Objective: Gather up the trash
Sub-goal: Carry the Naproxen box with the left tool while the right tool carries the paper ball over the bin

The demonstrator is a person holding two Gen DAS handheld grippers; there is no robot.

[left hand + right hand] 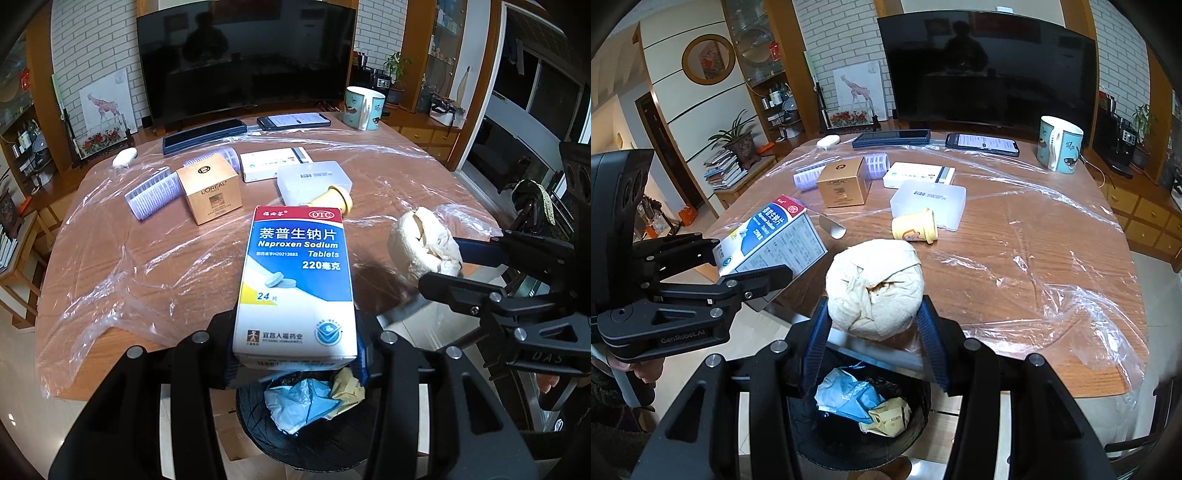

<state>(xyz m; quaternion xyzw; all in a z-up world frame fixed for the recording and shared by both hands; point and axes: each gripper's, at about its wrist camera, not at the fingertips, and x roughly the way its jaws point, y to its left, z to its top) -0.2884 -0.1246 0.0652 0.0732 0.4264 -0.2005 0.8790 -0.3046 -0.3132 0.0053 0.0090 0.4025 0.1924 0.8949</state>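
Note:
My left gripper (295, 354) is shut on a white and blue Naproxen Sodium tablet box (295, 284), held over the near table edge. The same box (768, 236) shows at the left of the right wrist view. My right gripper (873, 332) is shut on a crumpled ball of beige paper (874, 288), also seen as the paper ball (421, 247) at the right of the left wrist view. Below both grippers stands a black trash bin (916, 439) holding blue and yellow scraps; the bin (255, 421) sits just off the table's front edge.
On the plastic-covered wooden table (1015, 258) lie a yellow cup (916, 227) on its side, a clear plastic case (929, 203), a gold L'Oreal box (842, 186), a white flat box (918, 175), purple rollers (153, 194), two phones and a mug (1060, 144). A TV stands behind.

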